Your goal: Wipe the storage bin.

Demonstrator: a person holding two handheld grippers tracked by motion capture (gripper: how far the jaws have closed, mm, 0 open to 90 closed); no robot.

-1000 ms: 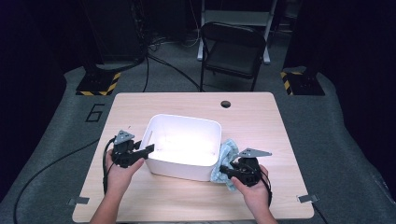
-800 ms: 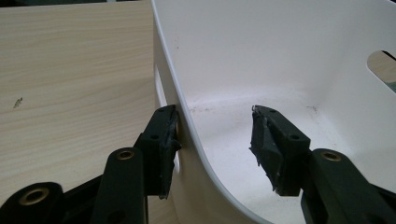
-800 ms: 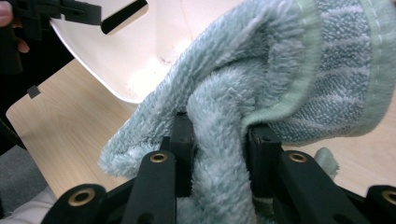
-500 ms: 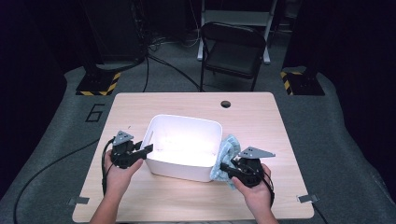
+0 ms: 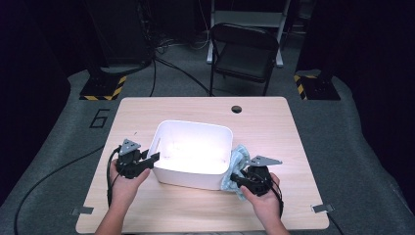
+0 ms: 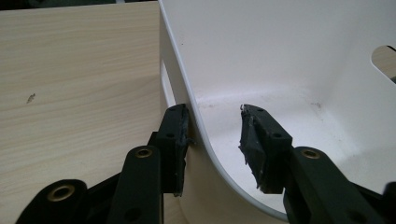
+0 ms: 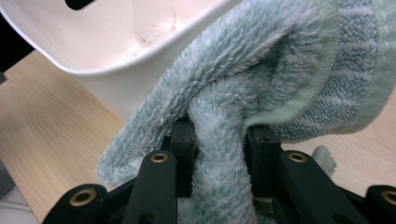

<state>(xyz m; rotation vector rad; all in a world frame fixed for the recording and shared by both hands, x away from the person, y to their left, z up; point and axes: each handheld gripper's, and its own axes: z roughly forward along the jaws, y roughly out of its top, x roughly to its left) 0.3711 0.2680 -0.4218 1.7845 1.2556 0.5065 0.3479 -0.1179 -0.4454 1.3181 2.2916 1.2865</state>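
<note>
Near the tabletop's (image 5: 274,117) front edge, midway across: white plastic bin (image 5: 193,152), open side up, inside bare and brightly lit. At the bin's left wall, left claw (image 5: 152,159) straddling the rim, one jaw outside against the wall, the other inside and apart from it, jaws just now closing in, not yet pressing from both sides. In the left gripper view, same rim (image 6: 196,116) running up between the two black jaws, wood grain to the outside. At the bin's right front corner, right claw (image 5: 237,179) clamped tight on a pale blue-green towel (image 5: 237,161), bunched up against the bin's outer wall. In the right gripper view, fluffy towel (image 7: 261,79) pinched between the jaws, folding over them, bin wall (image 7: 116,42) just behind.
</note>
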